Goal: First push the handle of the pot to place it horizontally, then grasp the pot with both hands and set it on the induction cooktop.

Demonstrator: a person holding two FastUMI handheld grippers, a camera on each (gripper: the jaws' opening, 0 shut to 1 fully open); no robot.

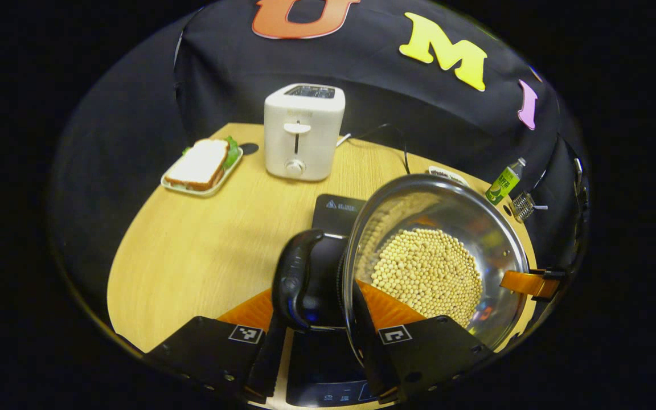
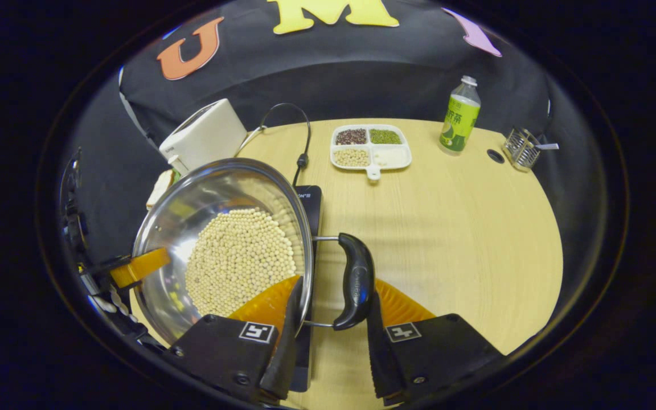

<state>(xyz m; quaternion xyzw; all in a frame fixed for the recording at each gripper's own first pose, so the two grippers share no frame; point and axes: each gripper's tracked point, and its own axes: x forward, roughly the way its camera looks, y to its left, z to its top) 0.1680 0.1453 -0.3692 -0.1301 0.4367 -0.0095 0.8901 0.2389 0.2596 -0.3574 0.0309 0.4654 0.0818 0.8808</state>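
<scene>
A steel pot (image 1: 493,239) with pale round beans in it is over the black induction cooktop (image 1: 336,212); I cannot tell whether it rests on the cooktop. My left gripper (image 1: 315,307) is shut on the pot's black left handle (image 1: 296,279), one finger outside the handle and the other inside the rim. In the right gripper view the pot (image 2: 191,205) is at left over the cooktop (image 2: 309,200). My right gripper (image 2: 333,293) is shut the same way on the black right handle (image 2: 355,282). Each gripper appears across the pot in the other's view.
A white toaster (image 1: 304,131) and a sandwich tray (image 1: 201,165) stand behind the cooktop at the left. A divided dish of grains (image 2: 370,147), a green bottle (image 2: 459,117) and a wire rack (image 2: 524,149) line the far edge. Bare tabletop (image 2: 464,239) spreads right of the pot.
</scene>
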